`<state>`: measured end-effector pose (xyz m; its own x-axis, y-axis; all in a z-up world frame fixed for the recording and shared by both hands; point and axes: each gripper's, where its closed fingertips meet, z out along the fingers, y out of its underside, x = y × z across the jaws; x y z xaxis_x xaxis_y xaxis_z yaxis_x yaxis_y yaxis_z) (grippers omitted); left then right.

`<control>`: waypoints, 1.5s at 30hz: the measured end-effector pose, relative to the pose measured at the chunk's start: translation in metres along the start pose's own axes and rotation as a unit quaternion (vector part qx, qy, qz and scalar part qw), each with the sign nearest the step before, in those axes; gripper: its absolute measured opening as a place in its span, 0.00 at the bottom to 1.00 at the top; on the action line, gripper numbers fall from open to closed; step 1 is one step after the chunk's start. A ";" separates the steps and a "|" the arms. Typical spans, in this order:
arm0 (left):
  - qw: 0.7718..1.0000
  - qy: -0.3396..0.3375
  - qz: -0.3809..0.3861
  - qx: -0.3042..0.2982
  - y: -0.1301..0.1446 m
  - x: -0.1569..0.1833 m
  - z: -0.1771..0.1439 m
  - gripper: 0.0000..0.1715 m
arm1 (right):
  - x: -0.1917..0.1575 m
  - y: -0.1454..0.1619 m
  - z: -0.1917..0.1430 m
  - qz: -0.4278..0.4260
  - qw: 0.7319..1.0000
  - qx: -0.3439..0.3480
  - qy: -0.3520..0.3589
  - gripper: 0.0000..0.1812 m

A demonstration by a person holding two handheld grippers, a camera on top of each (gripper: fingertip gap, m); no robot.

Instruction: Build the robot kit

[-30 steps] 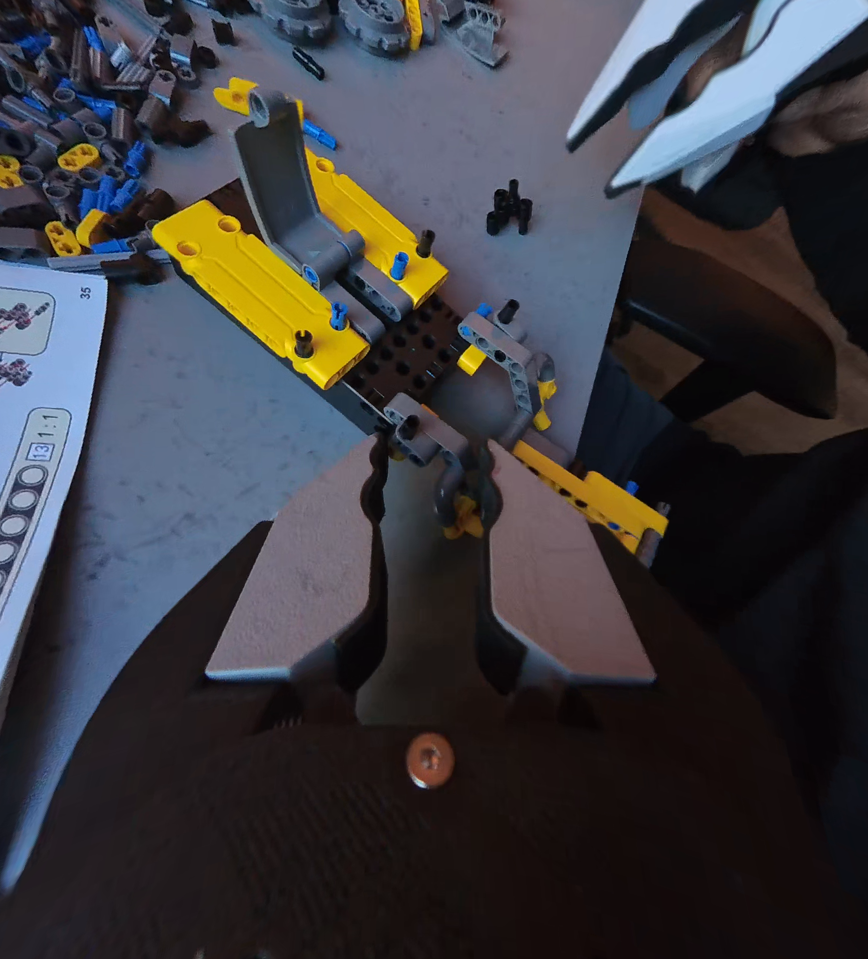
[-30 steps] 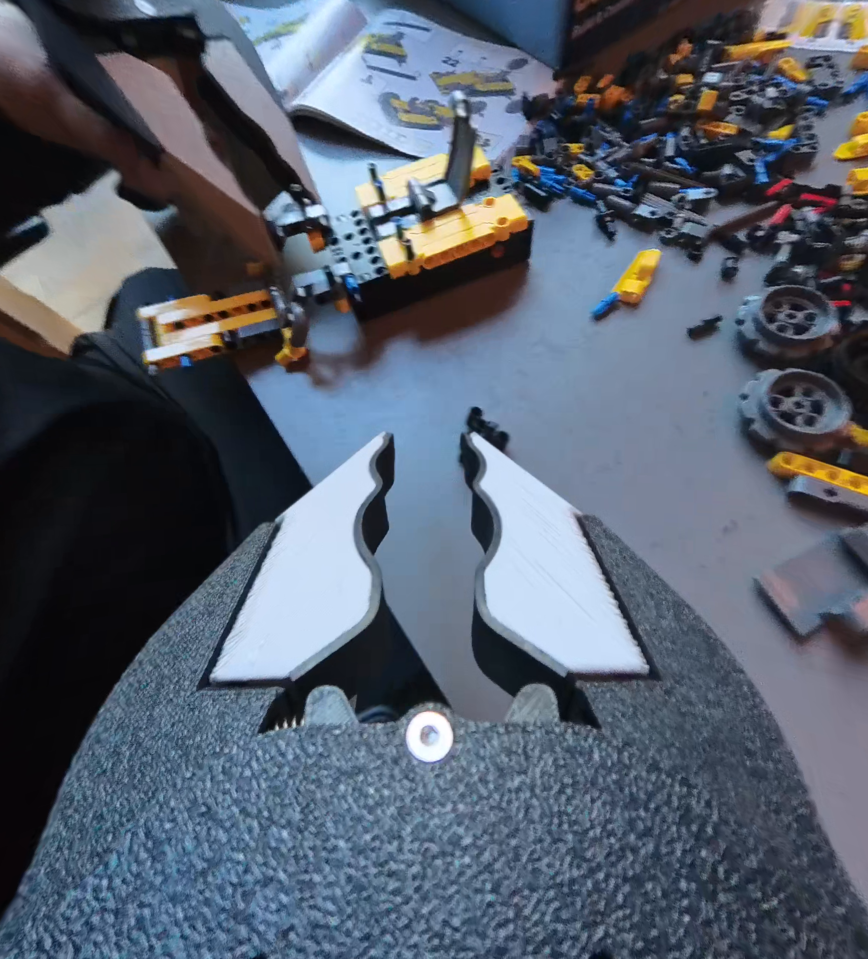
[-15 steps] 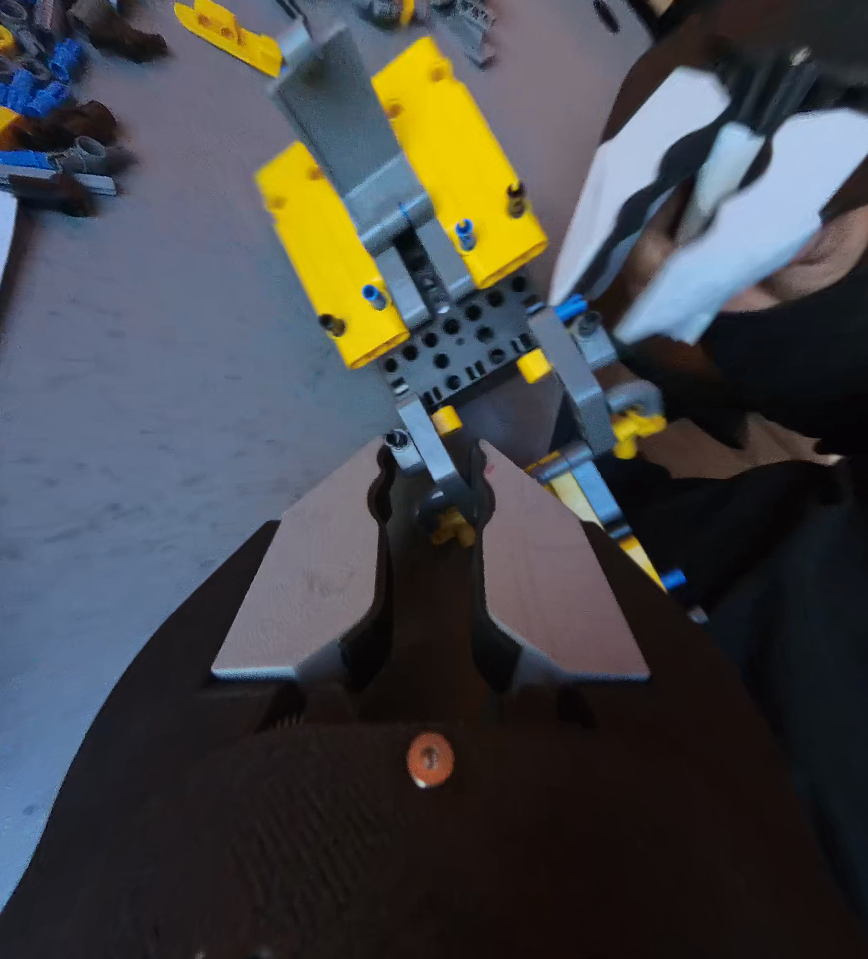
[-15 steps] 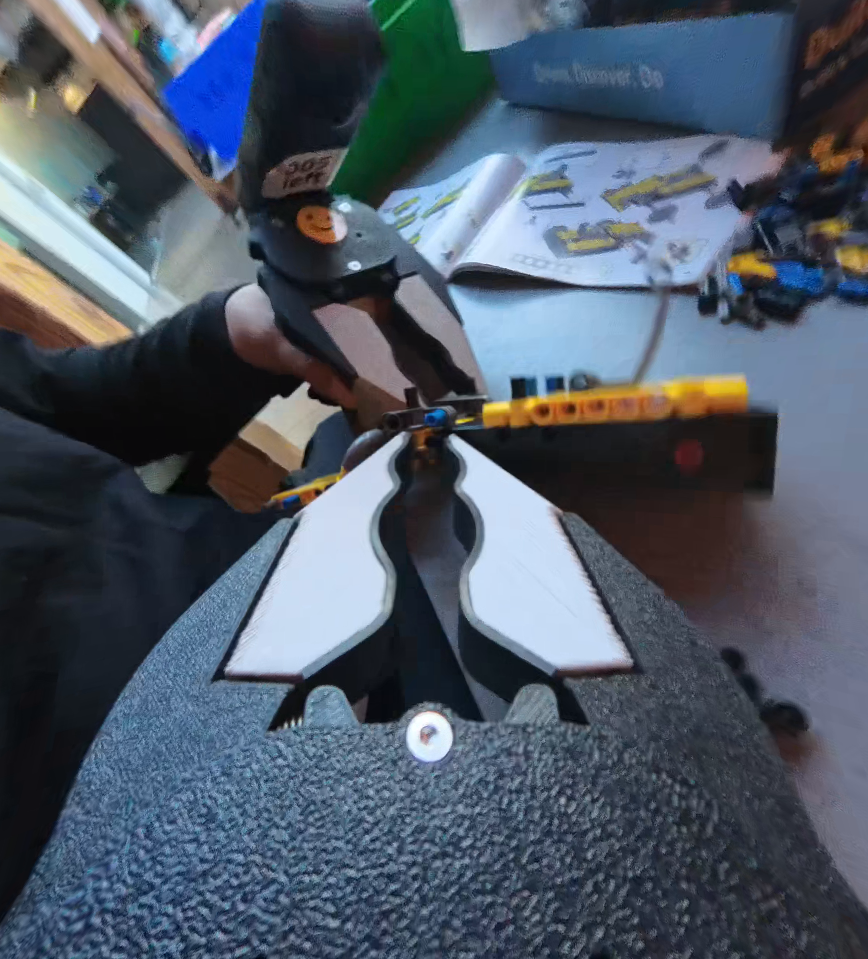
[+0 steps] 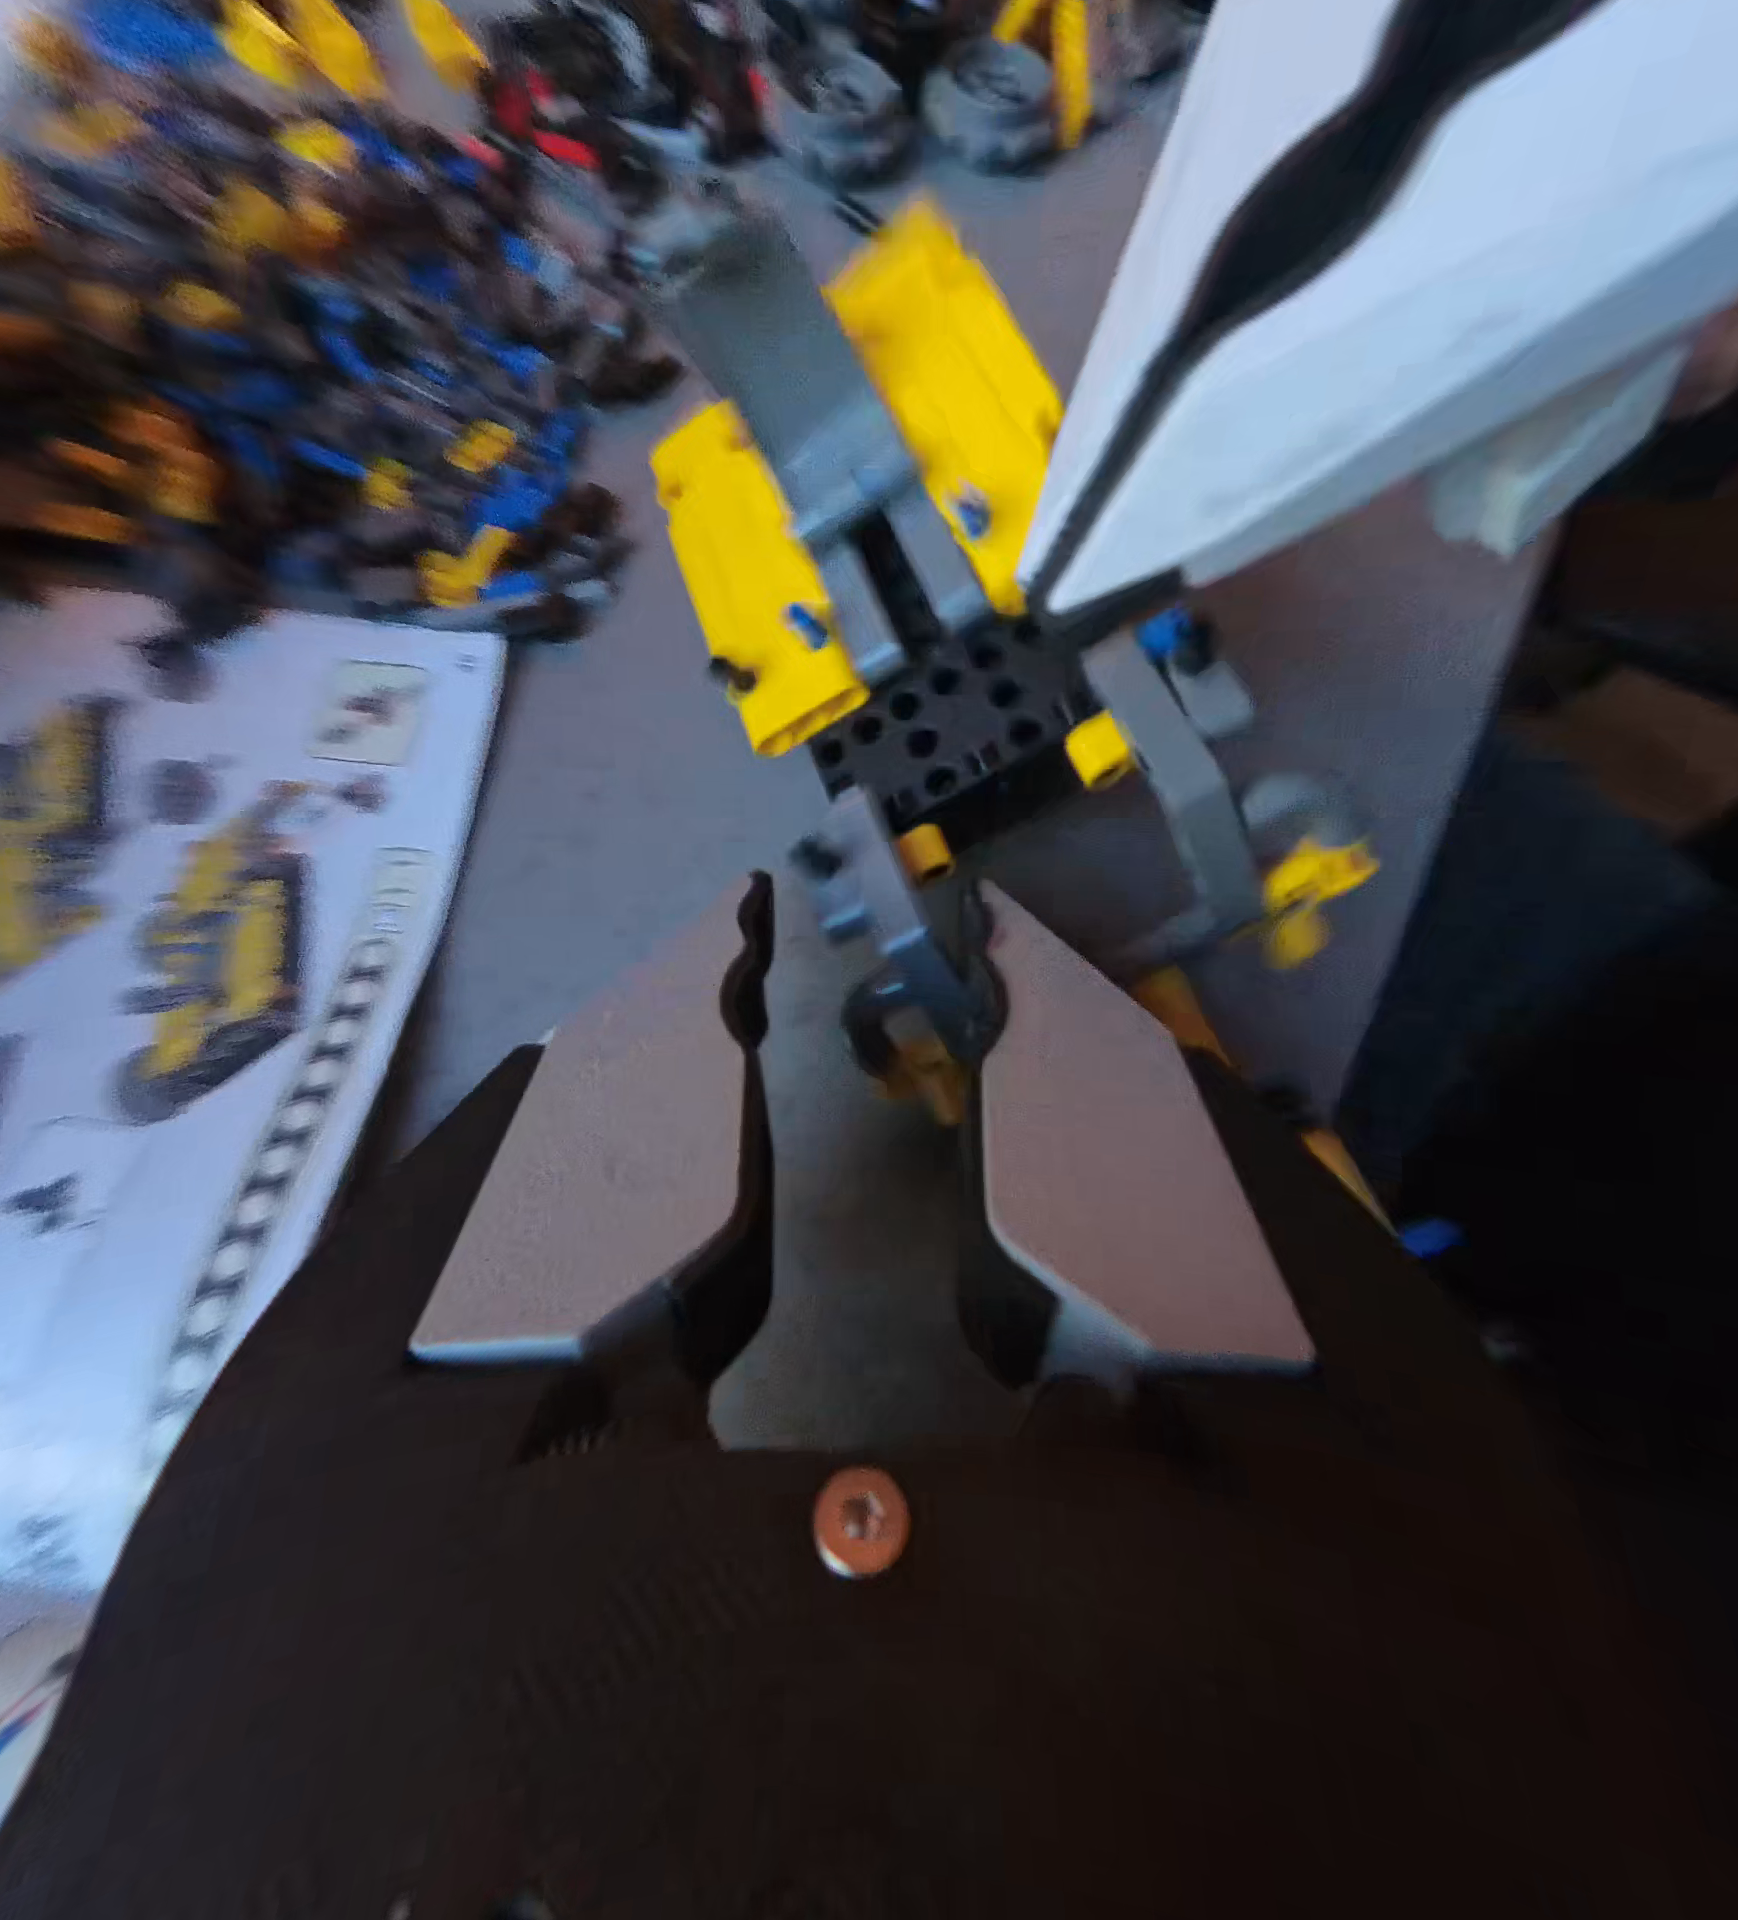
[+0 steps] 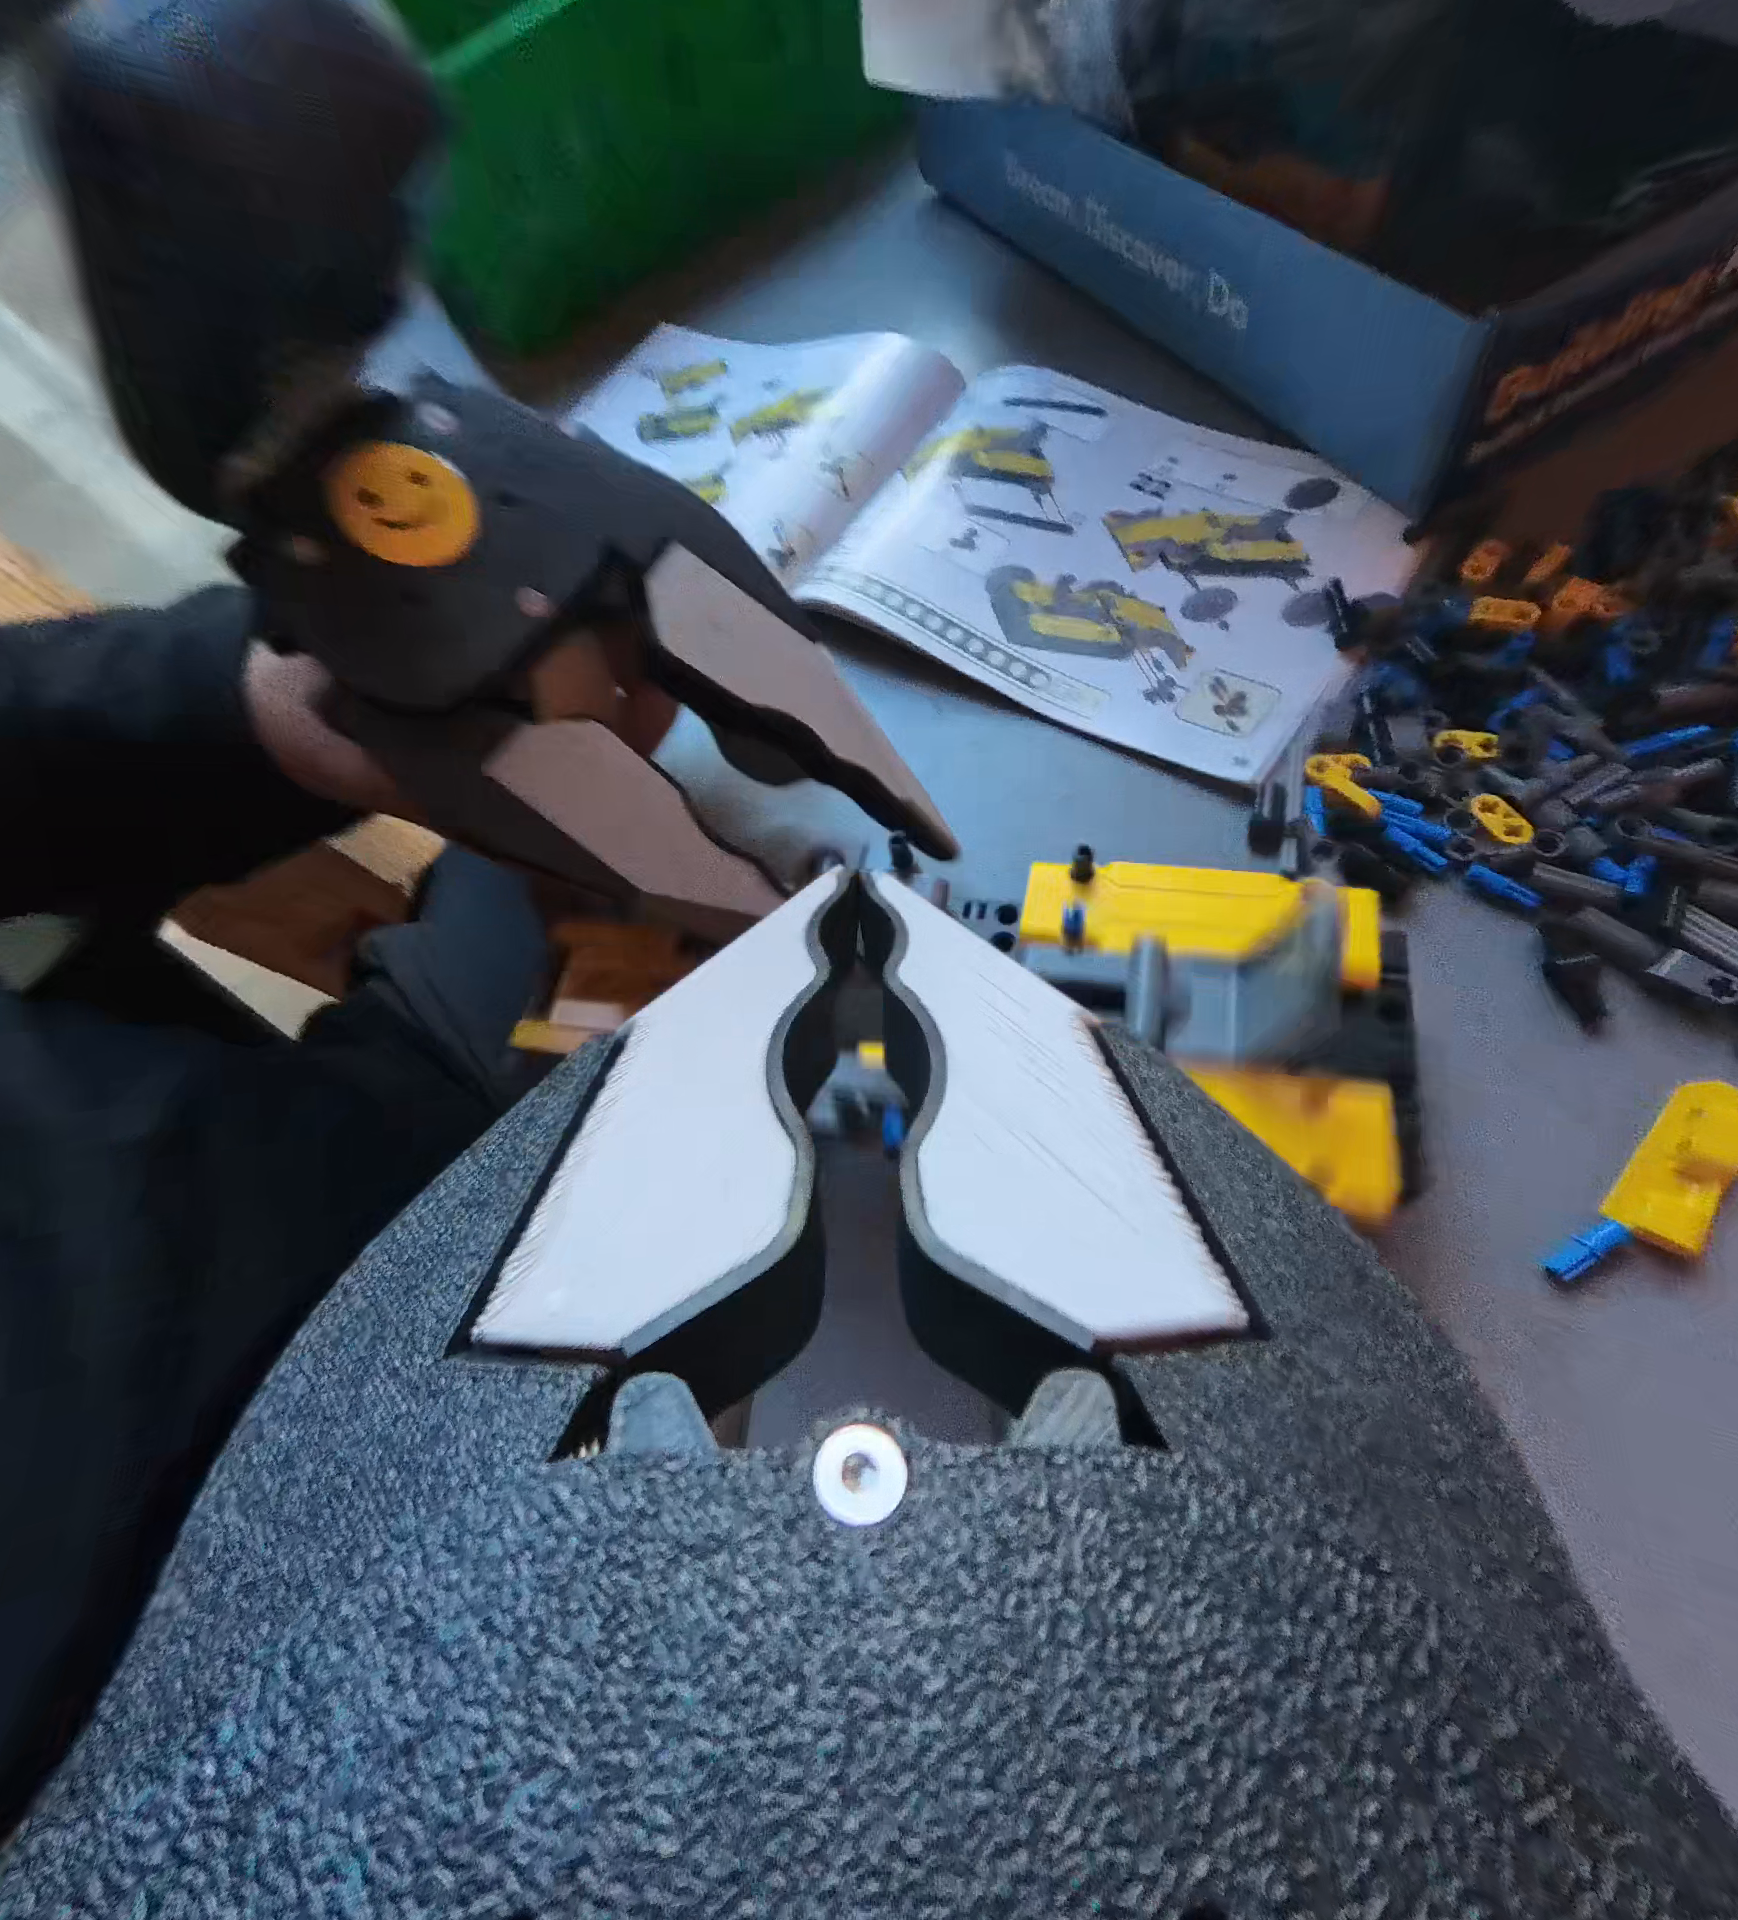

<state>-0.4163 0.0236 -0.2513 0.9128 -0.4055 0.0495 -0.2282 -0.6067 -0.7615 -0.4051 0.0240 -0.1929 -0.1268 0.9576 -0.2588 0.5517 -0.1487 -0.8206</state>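
The left gripper (image 5: 870, 914) has a black ribbed body, 2 tan fingers, a copper screw and an orange smiley disc. The right gripper (image 6: 860, 883) is speckled dark grey with 2 white fingers. A black sleeve (image 6: 65, 748) shows.

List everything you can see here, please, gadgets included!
Half-built model: one, yellow, grey and black, table edge.
Instruction booklet: one, white, open behind the model.
Loose parts pile: many, blue, black, yellow, right of the booklet.
Yellow piece: one, with a blue pin, lying alone.
Box: one, blue-grey, back of the table.
Bin: one, green, far back.
Table: one, grey.
Left claw: one, black, open around the model's grey beam.
Right claw: one, black with white fingers, shut, tips at the model.
Hand: one, holding the left claw.
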 end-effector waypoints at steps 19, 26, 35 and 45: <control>0.993 -0.053 0.091 -0.051 -0.001 0.056 0.018 0.24 | 0.038 0.024 -0.055 -0.024 0.996 0.043 0.071 0.12; 0.986 0.123 -0.116 -0.005 -0.028 0.062 0.002 0.16 | 0.039 0.042 -0.062 -0.148 0.983 0.020 0.111 0.19; 0.834 0.363 -0.411 0.060 -0.055 0.060 -0.043 0.16 | 0.018 0.014 -0.032 -0.473 0.854 -0.040 0.213 0.41; 0.961 0.197 -0.184 0.058 -0.028 0.031 -0.051 0.28 | 0.002 0.033 -0.001 -0.552 0.789 -0.247 -0.105 0.14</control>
<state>-0.3986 -0.0066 -0.1959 0.7195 -0.4204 0.5528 0.1453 -0.6872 -0.7118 -0.3859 0.0214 -0.2203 -0.8605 0.3666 0.3538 0.2573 0.9121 -0.3192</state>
